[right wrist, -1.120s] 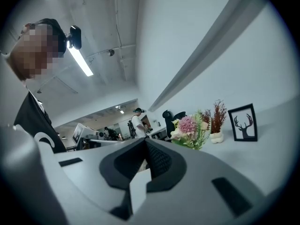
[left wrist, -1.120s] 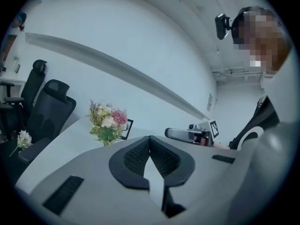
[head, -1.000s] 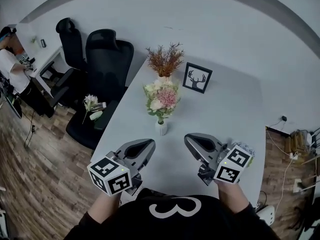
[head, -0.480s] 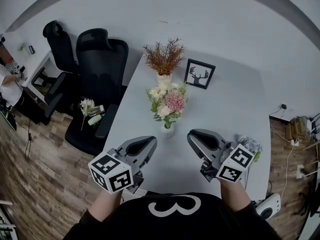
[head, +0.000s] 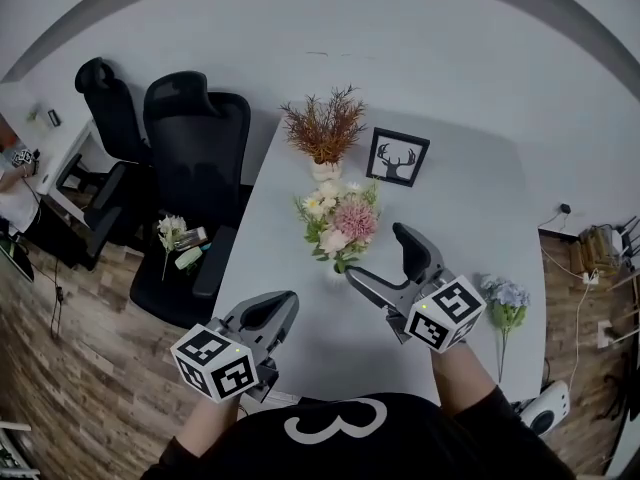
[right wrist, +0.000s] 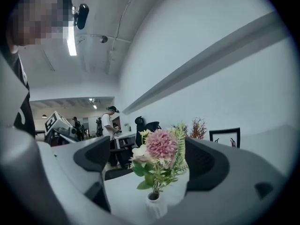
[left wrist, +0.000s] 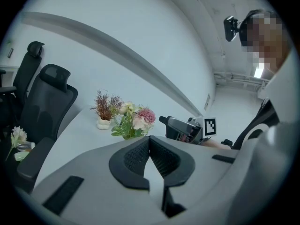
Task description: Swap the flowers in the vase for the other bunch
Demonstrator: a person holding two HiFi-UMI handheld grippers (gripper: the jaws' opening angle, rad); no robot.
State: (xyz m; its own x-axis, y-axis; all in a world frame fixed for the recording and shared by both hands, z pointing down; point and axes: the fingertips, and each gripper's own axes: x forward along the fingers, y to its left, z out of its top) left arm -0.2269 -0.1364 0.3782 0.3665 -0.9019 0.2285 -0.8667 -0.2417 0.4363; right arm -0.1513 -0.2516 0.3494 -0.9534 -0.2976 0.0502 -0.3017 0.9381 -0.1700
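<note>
White vase on table holds pink bunch; right gripper jaws just been opening, wide apart, vase between them, untouched; left gripper closed, empty; blue bunch lies near table's right edge; far pot holds dried sprigs

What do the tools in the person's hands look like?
Both the left tool and right tool are grey, curved shells with black ribbed pads. Each carries a white cube with black square markers. The sleeves are black.
</note>
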